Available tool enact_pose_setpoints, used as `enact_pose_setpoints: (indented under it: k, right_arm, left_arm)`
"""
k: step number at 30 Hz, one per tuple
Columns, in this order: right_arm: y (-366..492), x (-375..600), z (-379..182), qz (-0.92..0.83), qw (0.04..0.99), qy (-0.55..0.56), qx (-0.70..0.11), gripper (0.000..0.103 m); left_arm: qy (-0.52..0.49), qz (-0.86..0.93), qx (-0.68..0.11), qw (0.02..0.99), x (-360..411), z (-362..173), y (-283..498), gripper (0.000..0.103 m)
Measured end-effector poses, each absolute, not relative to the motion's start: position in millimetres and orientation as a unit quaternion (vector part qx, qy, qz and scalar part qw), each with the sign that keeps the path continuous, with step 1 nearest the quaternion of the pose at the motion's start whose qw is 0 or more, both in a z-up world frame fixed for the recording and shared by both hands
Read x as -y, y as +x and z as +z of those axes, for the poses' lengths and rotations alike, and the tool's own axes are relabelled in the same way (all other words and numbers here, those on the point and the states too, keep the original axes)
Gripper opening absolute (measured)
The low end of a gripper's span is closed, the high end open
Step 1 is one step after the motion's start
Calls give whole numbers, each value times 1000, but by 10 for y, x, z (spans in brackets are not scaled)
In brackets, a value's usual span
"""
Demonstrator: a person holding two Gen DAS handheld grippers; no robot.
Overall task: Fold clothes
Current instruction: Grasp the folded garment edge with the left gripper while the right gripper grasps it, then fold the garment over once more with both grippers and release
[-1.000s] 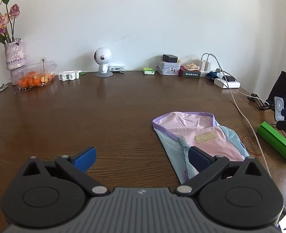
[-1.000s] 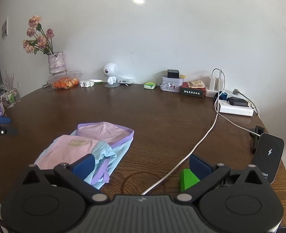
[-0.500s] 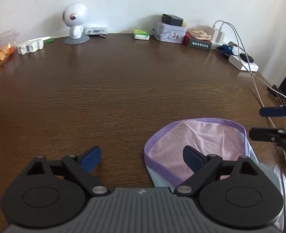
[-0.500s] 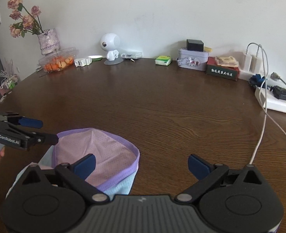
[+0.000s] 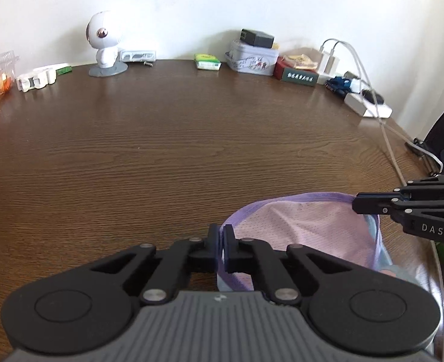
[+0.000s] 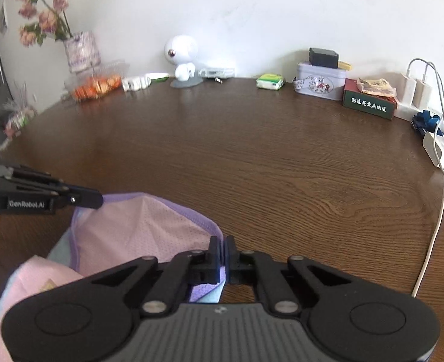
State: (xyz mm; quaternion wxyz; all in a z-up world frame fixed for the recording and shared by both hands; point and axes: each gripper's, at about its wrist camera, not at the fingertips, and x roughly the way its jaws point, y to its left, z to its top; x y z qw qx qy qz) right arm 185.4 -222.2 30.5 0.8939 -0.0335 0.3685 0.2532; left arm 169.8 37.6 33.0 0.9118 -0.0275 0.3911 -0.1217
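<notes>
Brown wooden worktop [image 5: 191,150], wide and round, filling both views, with far more garment and far less bare wood up close than a second ago. Pink mesh garment [image 5: 306,229] with purple trim lying at the near edge, its banded opening now spread between the two tools instead of sitting off to one side. Left tongs [image 5: 221,242] pinched together on the purple band at the opening's left end, having been wide apart with blue pads showing a second back. Right tongs [image 6: 223,252] likewise clamped on the band at the right end, closed from full spread in the same stretch. Each tool seen from the other's camera, reaching in from the side, fingertips at the hem. White robot figurine [image 5: 103,46] against the far wall, looming larger than before. Decorated tin [image 6: 320,84] and green-red box [image 6: 369,102] beside it. White cable [image 6: 436,211] trailing down the right side.
</notes>
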Motion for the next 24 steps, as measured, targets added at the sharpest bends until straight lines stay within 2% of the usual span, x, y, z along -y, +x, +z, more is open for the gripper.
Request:
enact_pose_setpoints:
  k: [10,19,21,22,23,24]
  right_arm:
    - [1112,2454,742,296,905,-39,-303,1]
    - [314,2555,619,305,901,-32,-306,1]
    - [174,2562,537,311,894,-37,-320,3]
    - [91,2558,497,318,888,-47,-328,8]
    - [4,2552,458,325,882,-60,-336,18]
    - [-89,2570,452,327,883,-67,-331,56]
  left_arm:
    - [-25,-142,-332,932,-216,731,799,2]
    - [-25,-125,-340,932,-193,528,17,2]
    - [-13,-130,-347,929,-223,413,-127,7]
    - [-7,-136,-350,927,-241,353,-204,30]
    - [-2,-138,-350,927,-276,303,-285,82]
    - [2,-132,-339,931,-338,292,-369,101]
